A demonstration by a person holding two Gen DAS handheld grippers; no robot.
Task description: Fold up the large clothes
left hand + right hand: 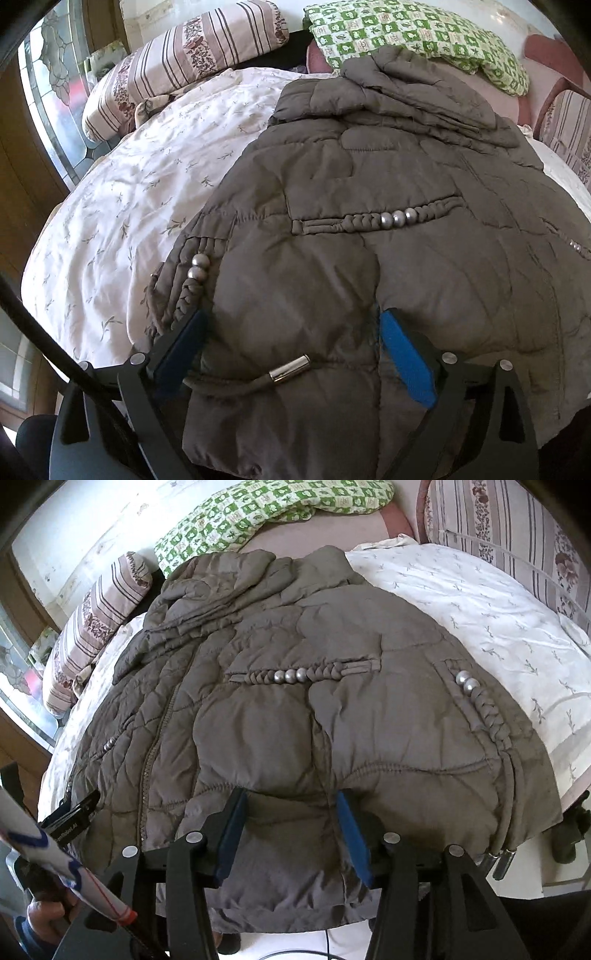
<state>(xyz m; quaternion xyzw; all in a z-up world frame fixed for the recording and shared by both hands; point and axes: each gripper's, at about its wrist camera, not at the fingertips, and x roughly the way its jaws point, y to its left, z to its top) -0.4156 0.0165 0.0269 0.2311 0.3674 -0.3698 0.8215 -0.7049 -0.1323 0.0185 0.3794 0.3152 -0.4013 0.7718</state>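
Observation:
A grey-brown quilted puffer jacket [369, 206] lies spread on the bed, hood at the far end, hem toward me; it also shows in the right wrist view [295, 709]. It has braided trims with silver beads [399, 218] and a drawcord with a metal tip [290, 368]. My left gripper [291, 332] is open, its blue pads either side of a bulge of the jacket's hem on the left part. My right gripper [291, 812] is open, pads astride the hem on the right part. The left gripper's tip shows at the right wrist view's left edge [74, 812].
The jacket rests on a white floral bedsheet [140, 192]. Striped floral pillows [177, 62] and a green checked pillow [417, 40] lie at the bed's head. A window [51, 96] is at the left. A striped cushion [517, 535] stands at the right.

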